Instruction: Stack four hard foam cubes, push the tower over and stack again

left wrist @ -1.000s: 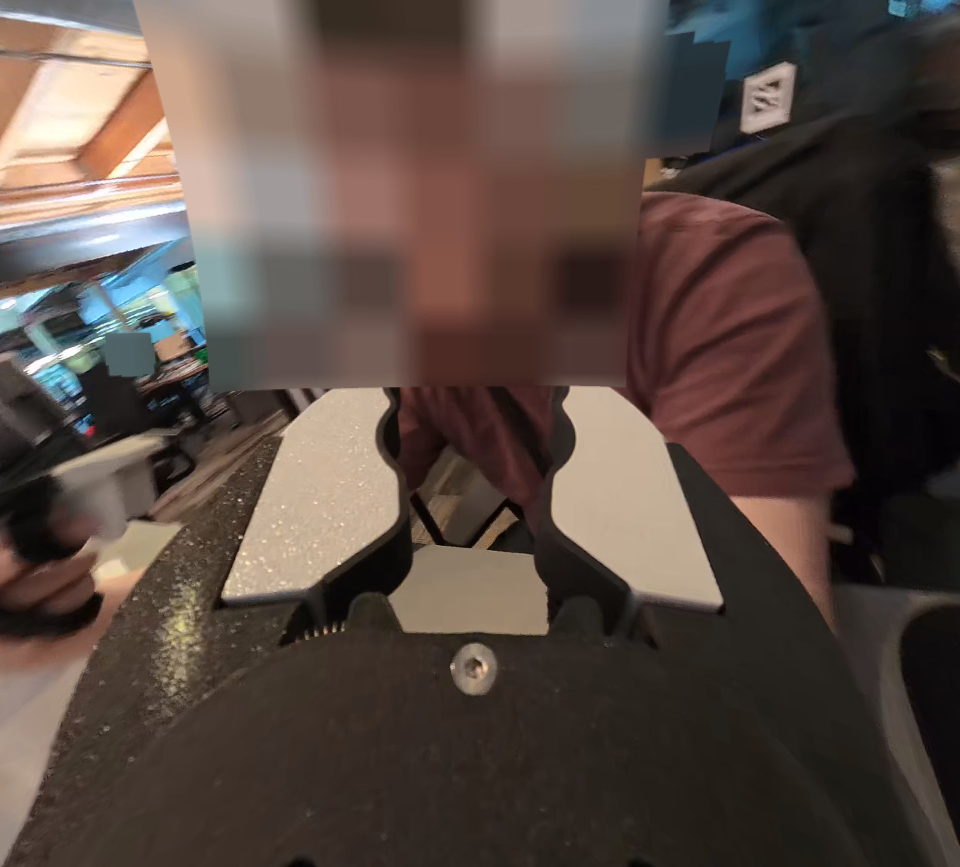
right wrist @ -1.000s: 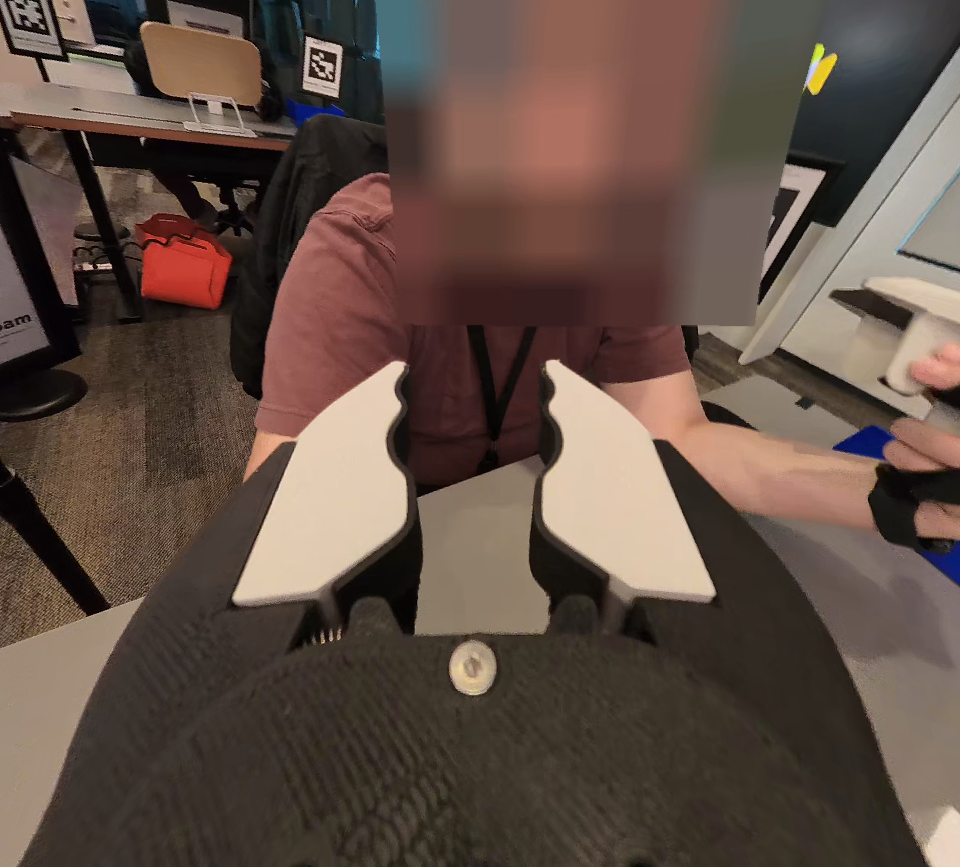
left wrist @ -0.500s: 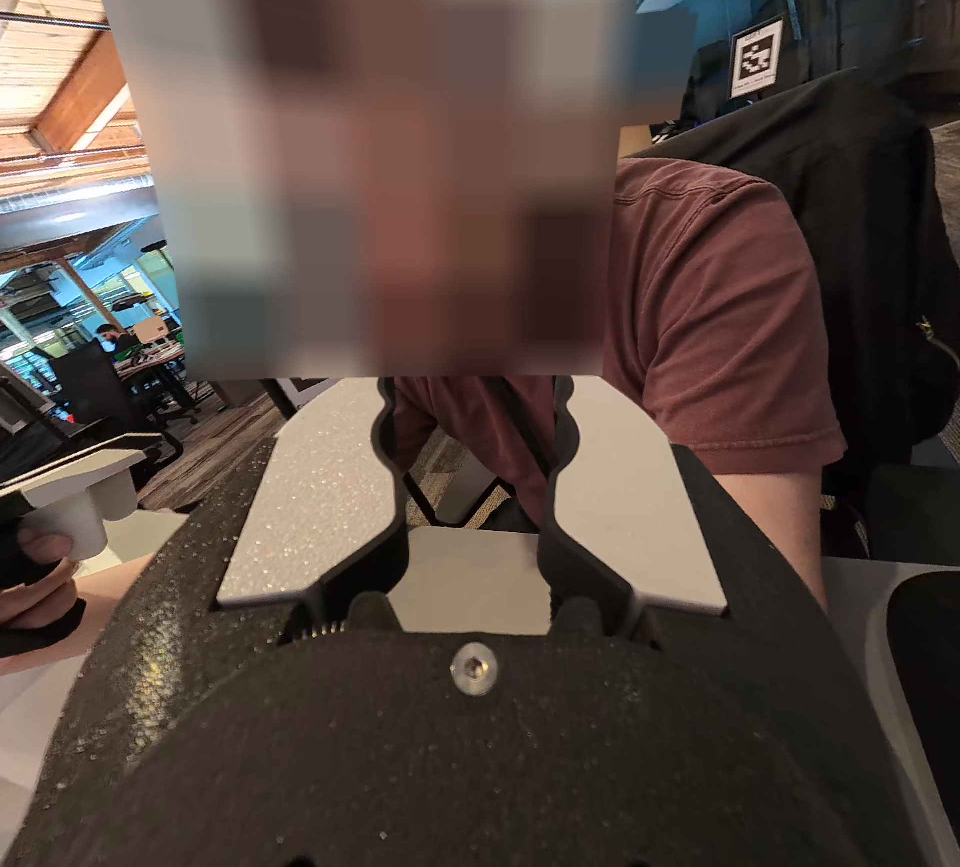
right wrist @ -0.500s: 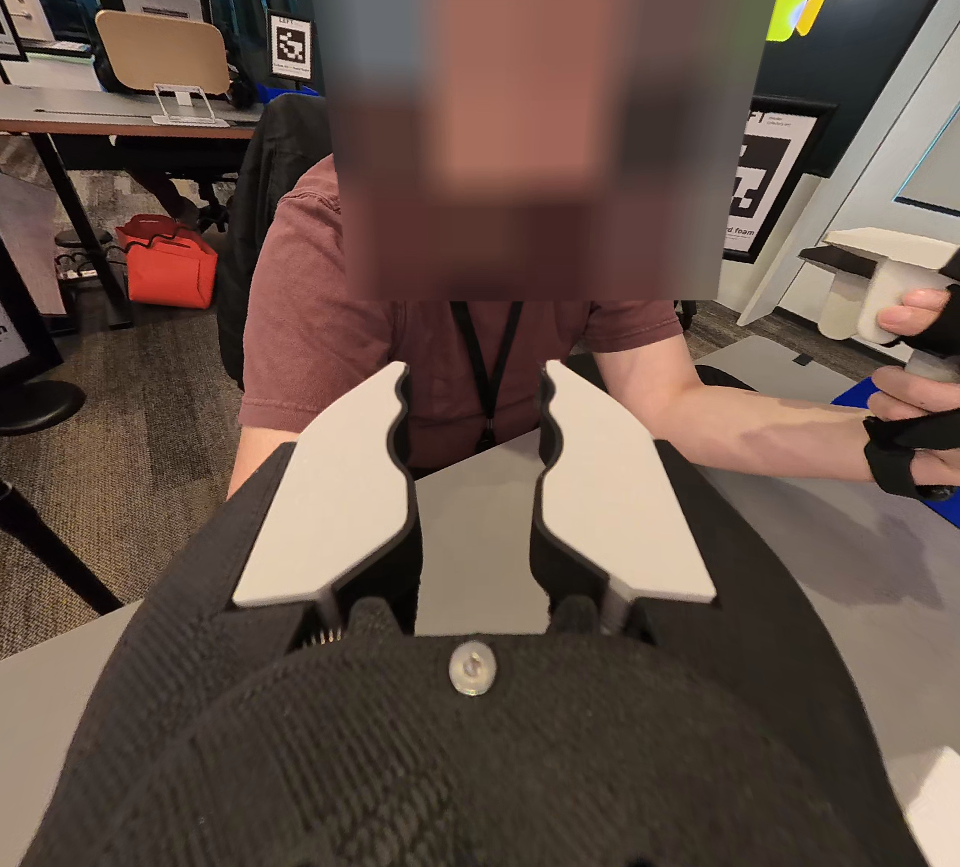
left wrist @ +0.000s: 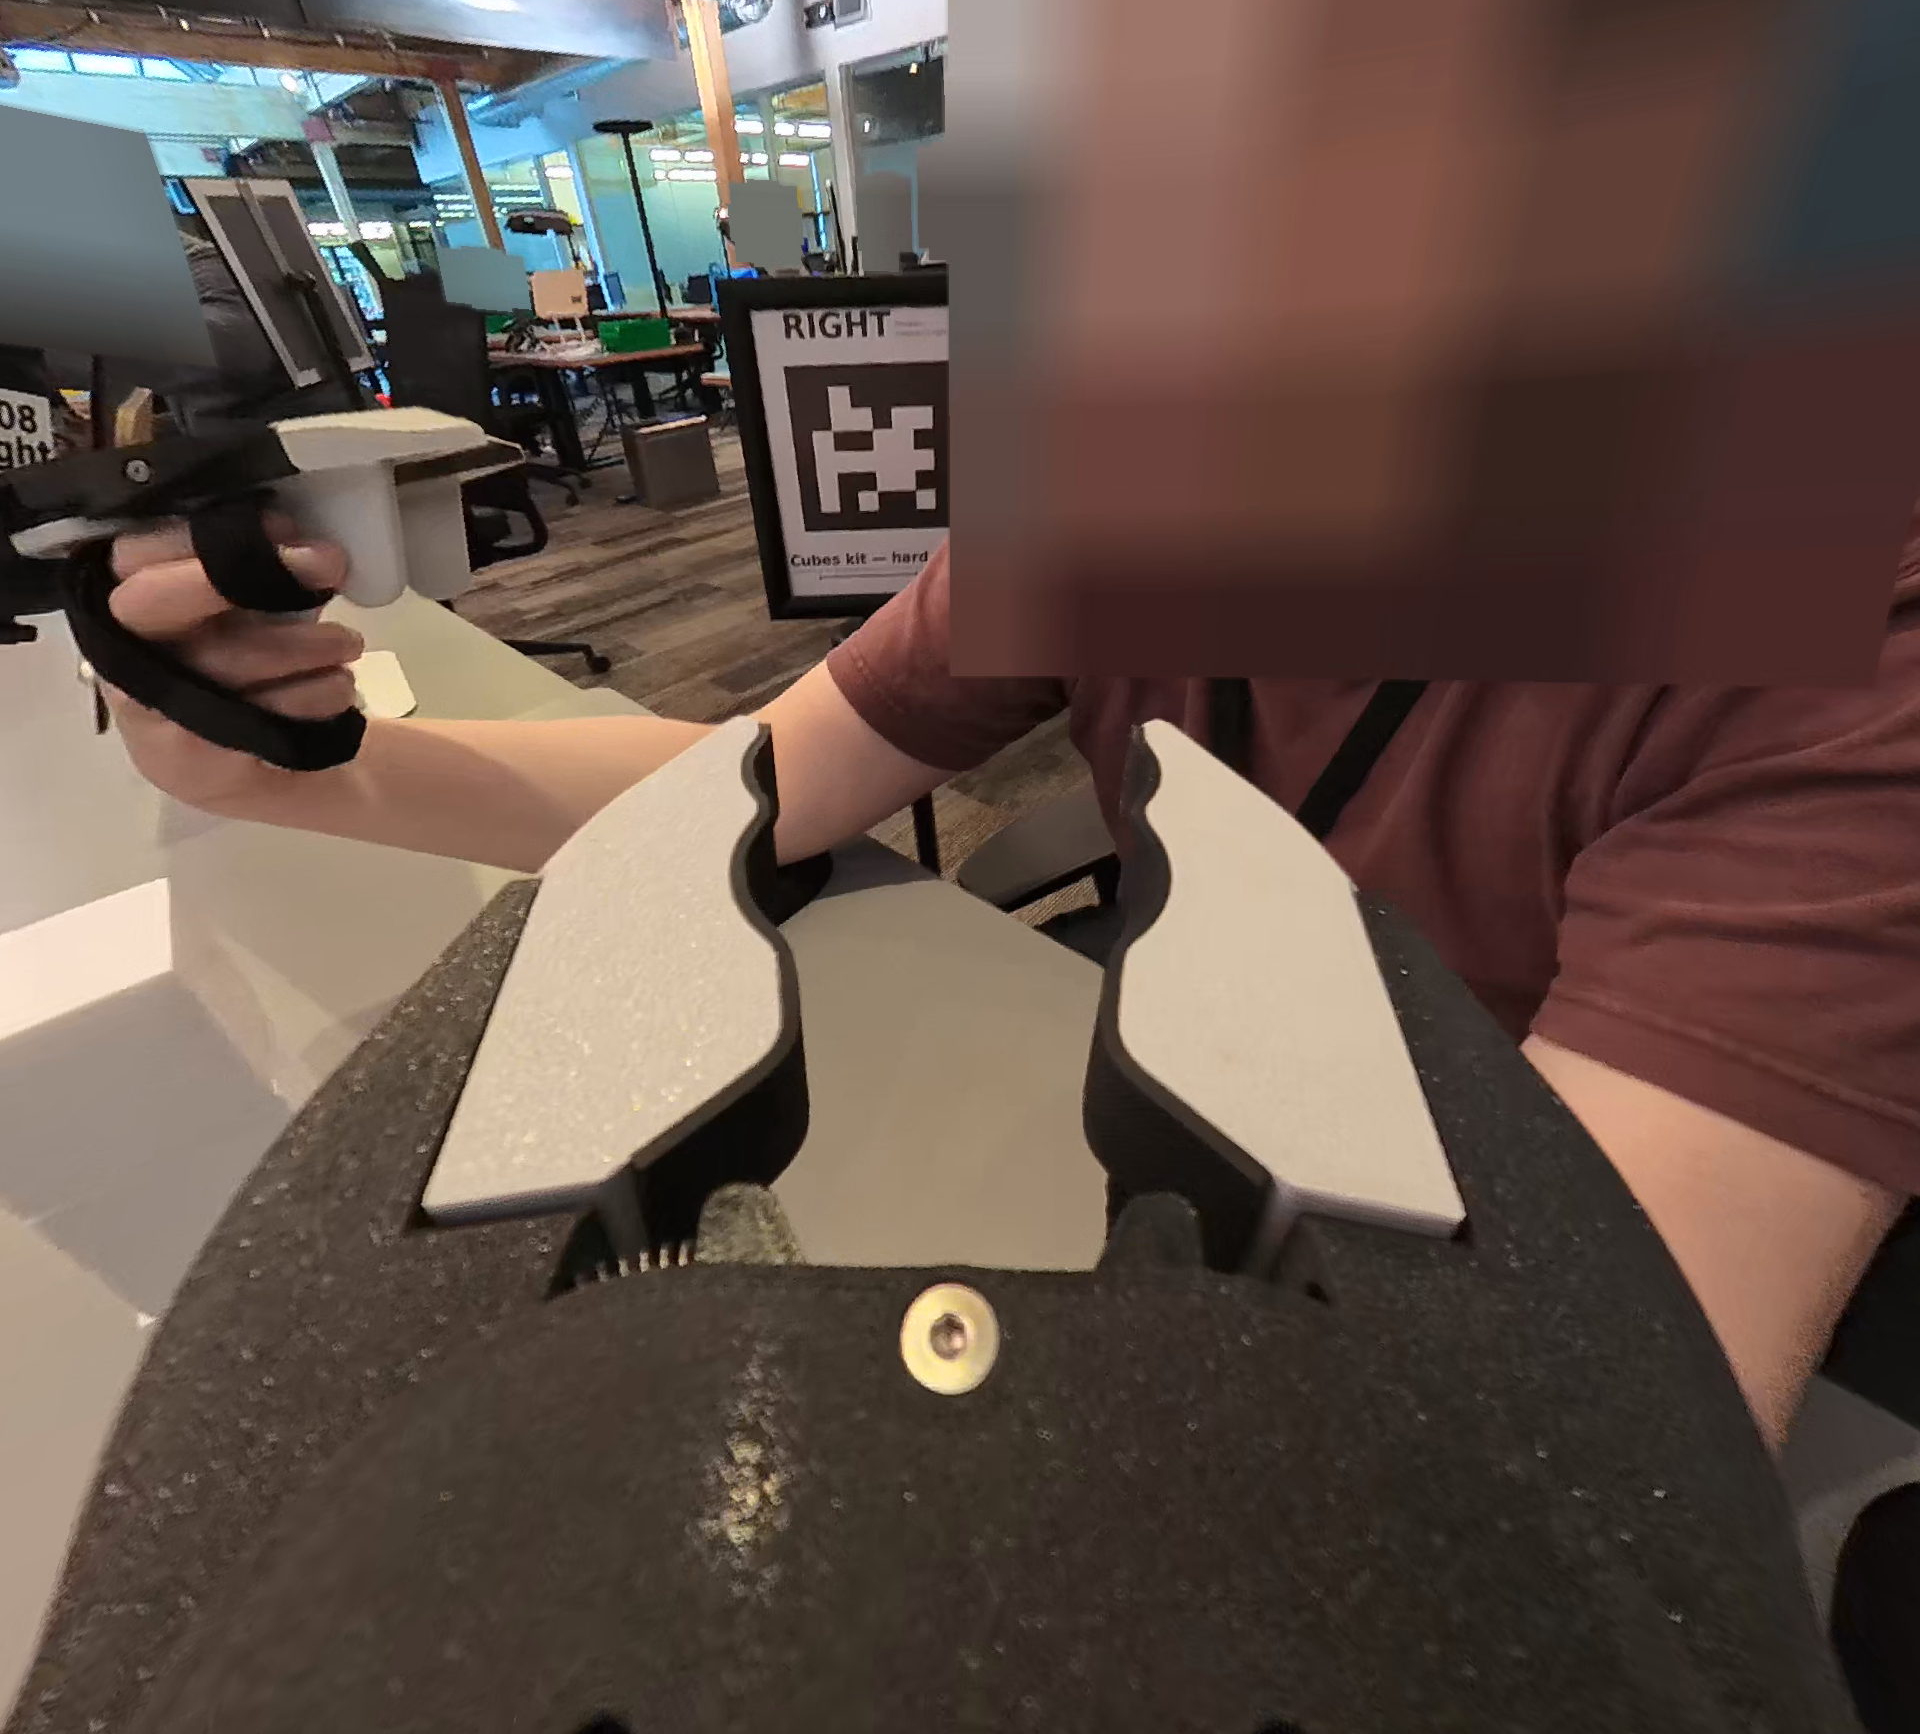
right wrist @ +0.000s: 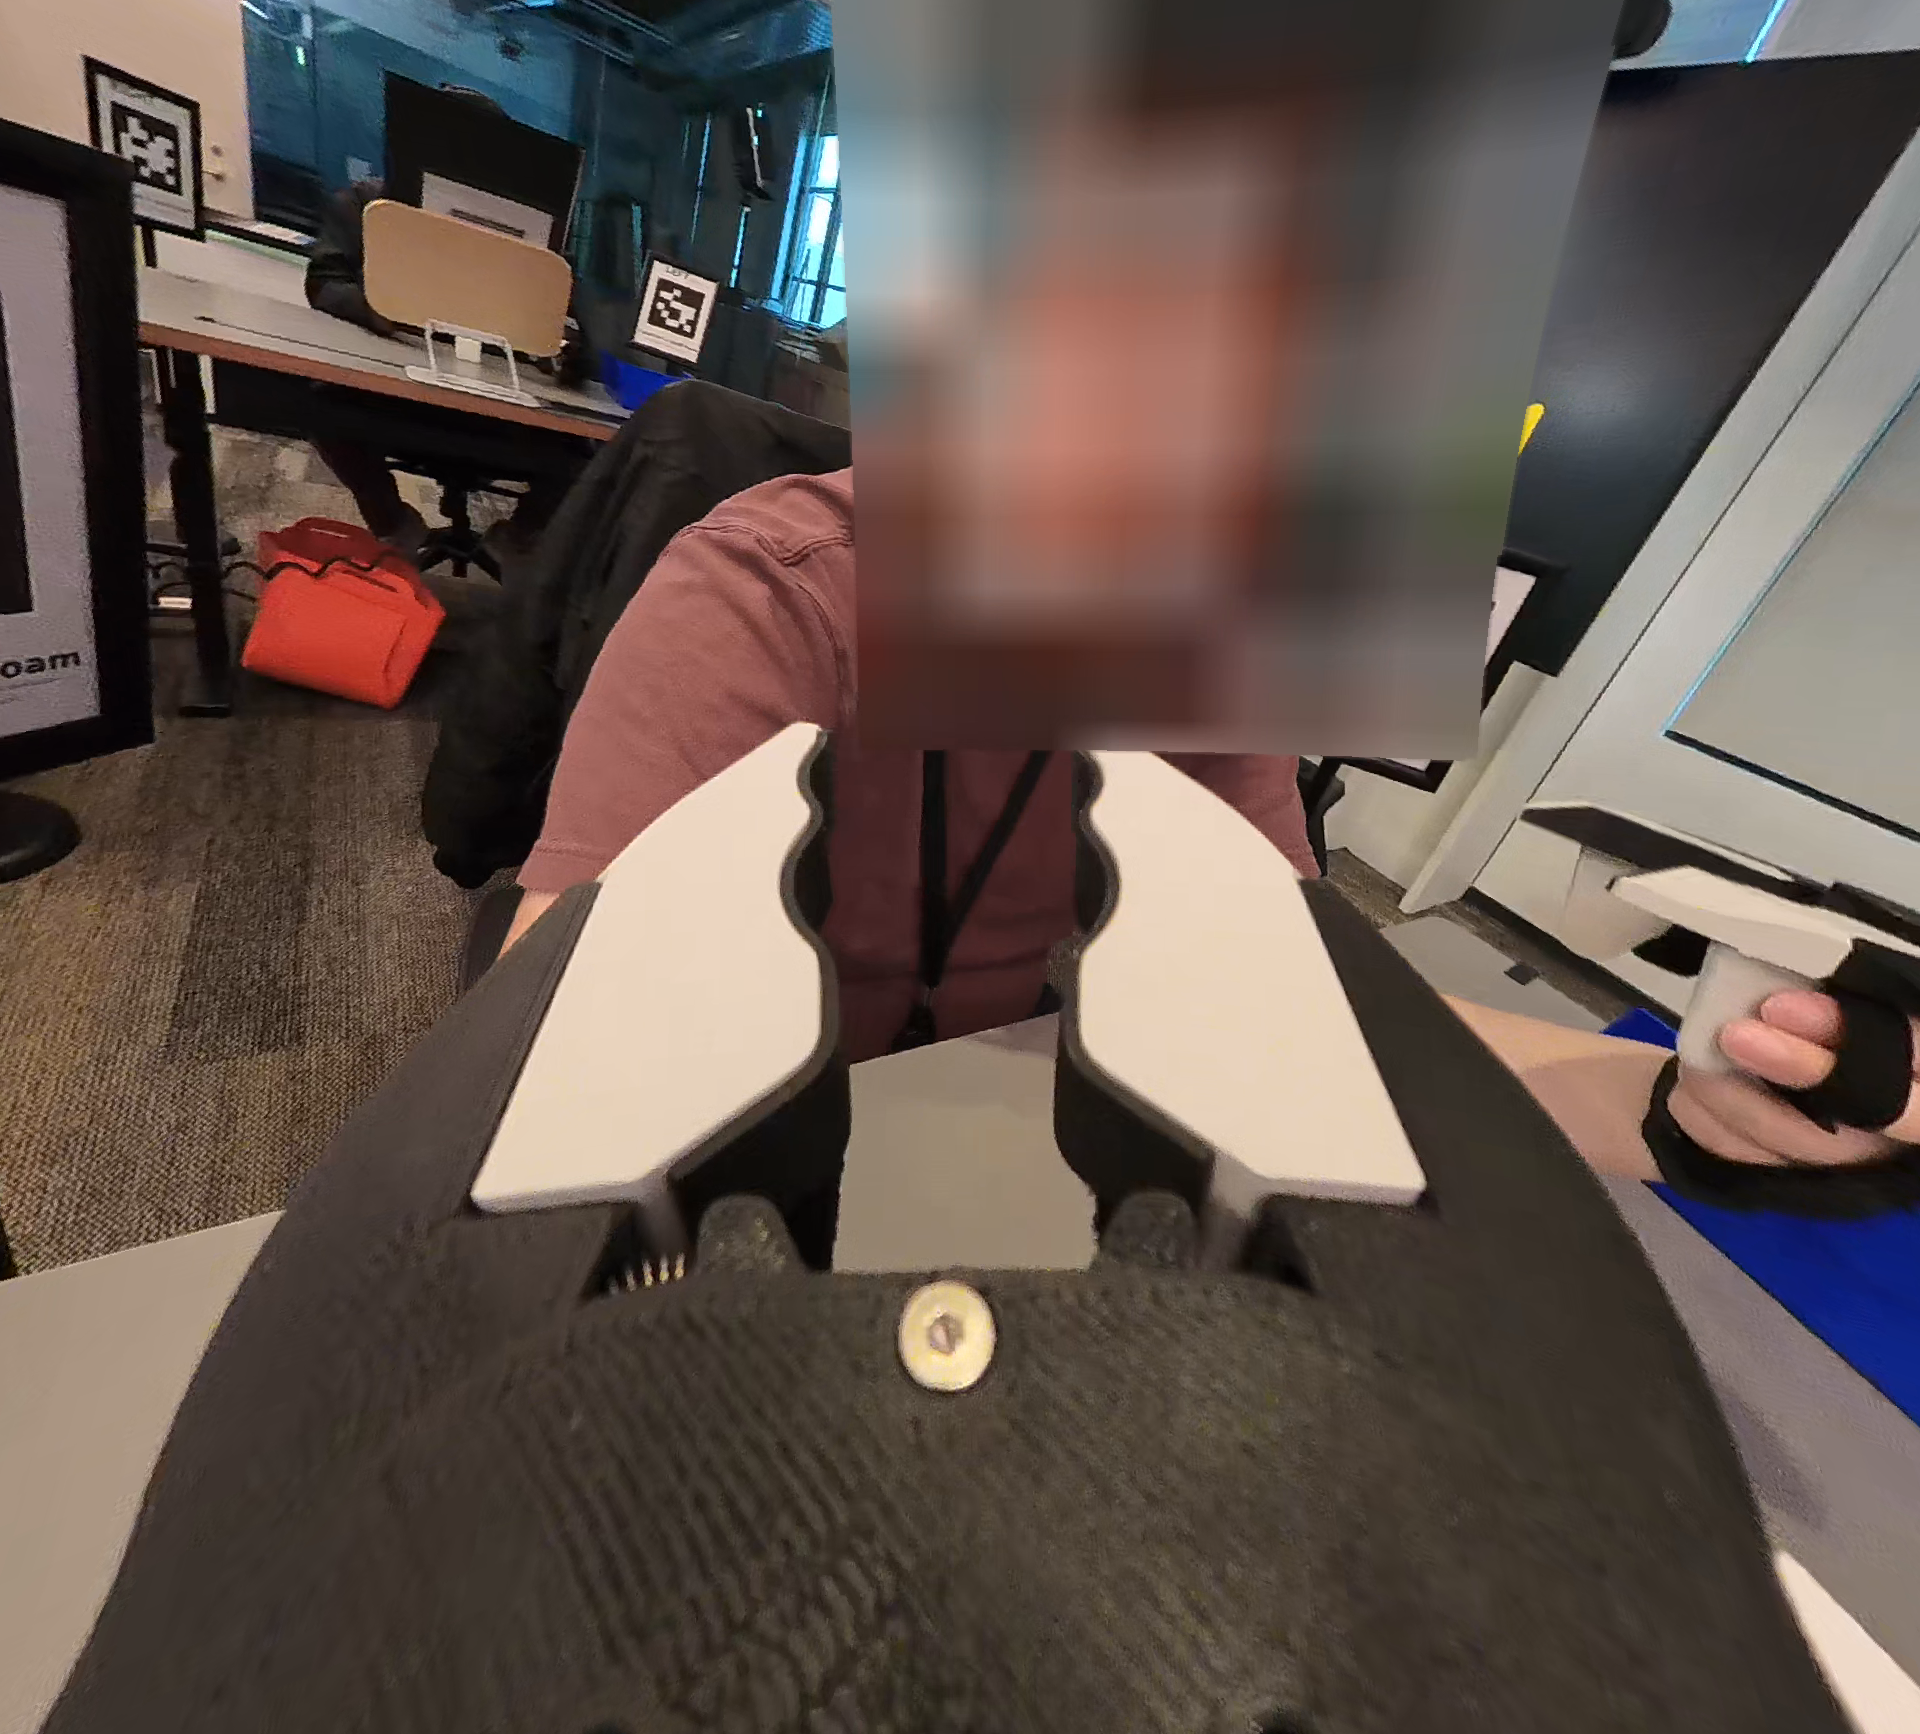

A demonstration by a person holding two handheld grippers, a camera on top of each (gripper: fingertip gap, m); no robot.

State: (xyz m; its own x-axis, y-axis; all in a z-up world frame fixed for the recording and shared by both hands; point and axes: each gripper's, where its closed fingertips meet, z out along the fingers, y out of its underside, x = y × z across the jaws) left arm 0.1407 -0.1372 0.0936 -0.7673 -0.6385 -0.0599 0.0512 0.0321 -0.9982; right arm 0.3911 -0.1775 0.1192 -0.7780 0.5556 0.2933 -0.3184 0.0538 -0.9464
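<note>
Both grippers point back at the person who holds them, a seated figure in a maroon shirt (right wrist: 717, 645), and no foam cube shows in either view, so where the cubes lie relative to the jaws cannot be told. The left gripper (left wrist: 951, 754) has its jaws released, a wide gap between the two pale fingers (left wrist: 644, 978), with nothing in it; through that gap only the bare grey table (left wrist: 935, 1061) and the person's shirt appear. The right gripper (right wrist: 951, 765) is likewise spread apart and empty, the table edge and a dark lanyard (right wrist: 982, 853) showing between its jaws. In the left wrist view, the right hand (left wrist: 223, 645), strapped in black, grips the other tool's handle well off to the left of the jaws. In the right wrist view, the left hand (right wrist: 1766, 1092) holds its handle far to the right of the jaws, above a blue patch (right wrist: 1797, 1269) on the table. A red bag (right wrist: 338, 614) sits on the carpet beyond the jaws, to their left.
</note>
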